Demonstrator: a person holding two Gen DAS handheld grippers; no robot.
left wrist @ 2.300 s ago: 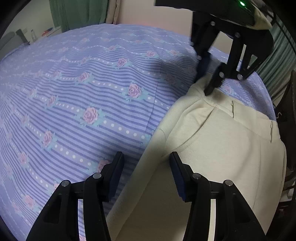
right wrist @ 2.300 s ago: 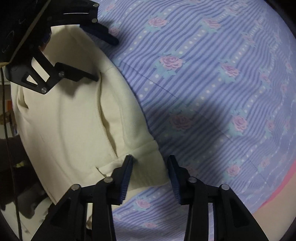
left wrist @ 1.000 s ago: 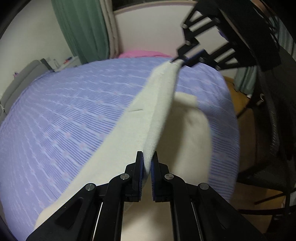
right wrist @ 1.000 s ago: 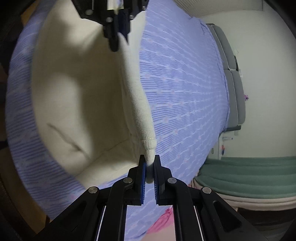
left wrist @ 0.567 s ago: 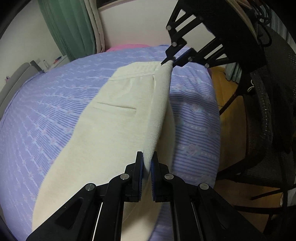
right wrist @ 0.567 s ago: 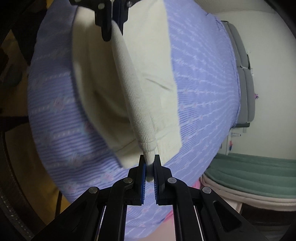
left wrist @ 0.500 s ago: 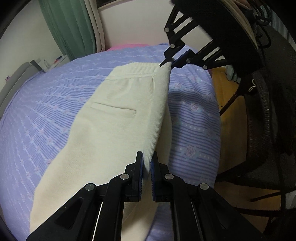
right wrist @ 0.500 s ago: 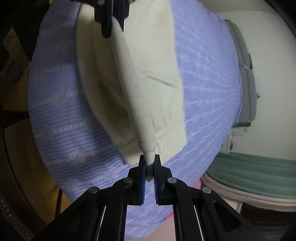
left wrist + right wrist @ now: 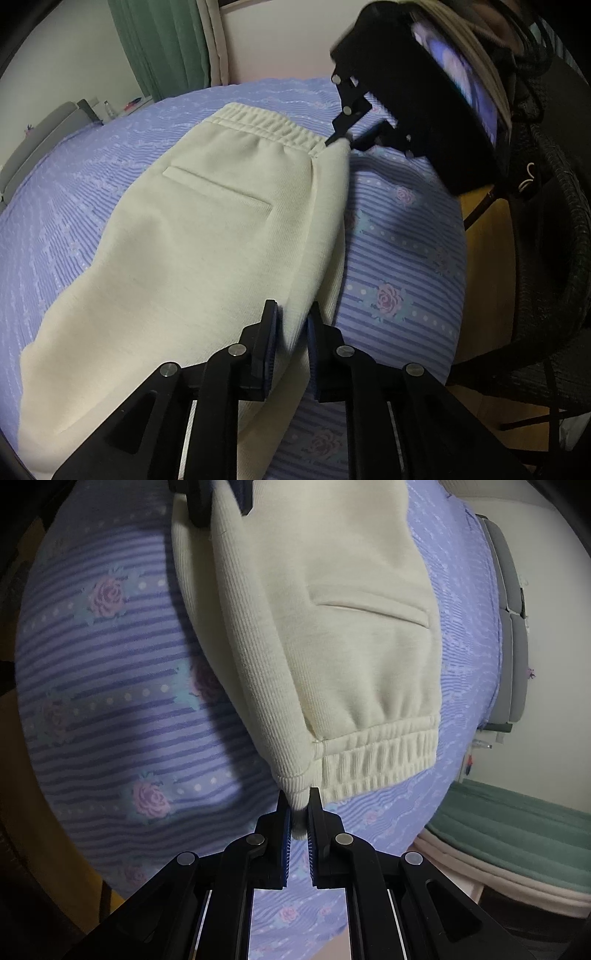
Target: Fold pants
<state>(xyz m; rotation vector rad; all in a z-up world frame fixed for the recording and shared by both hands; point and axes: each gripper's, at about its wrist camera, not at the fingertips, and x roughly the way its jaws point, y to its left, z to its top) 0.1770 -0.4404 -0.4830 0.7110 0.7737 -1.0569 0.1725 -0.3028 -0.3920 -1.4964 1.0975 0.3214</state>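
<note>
left wrist: left claw (image 9: 291, 325) parted around pants (image 9: 192, 236); right claw (image 9: 299, 808) pinches waistband, hem cut off.

The pants (image 9: 207, 236) are a plain cream, finely ribbed along the folded edge, with a gathered waistband (image 9: 373, 760) in the same cream. The bedspread (image 9: 402, 236) beneath is lavender with darker purple stripes, rows of white dots and pink roses on pale teal patches (the roses look mauve in shadow). Both grippers are black with blue pads: the left gripper (image 9: 291, 347) and the right gripper (image 9: 299, 812). The curtain (image 9: 166, 44) is green.
</note>
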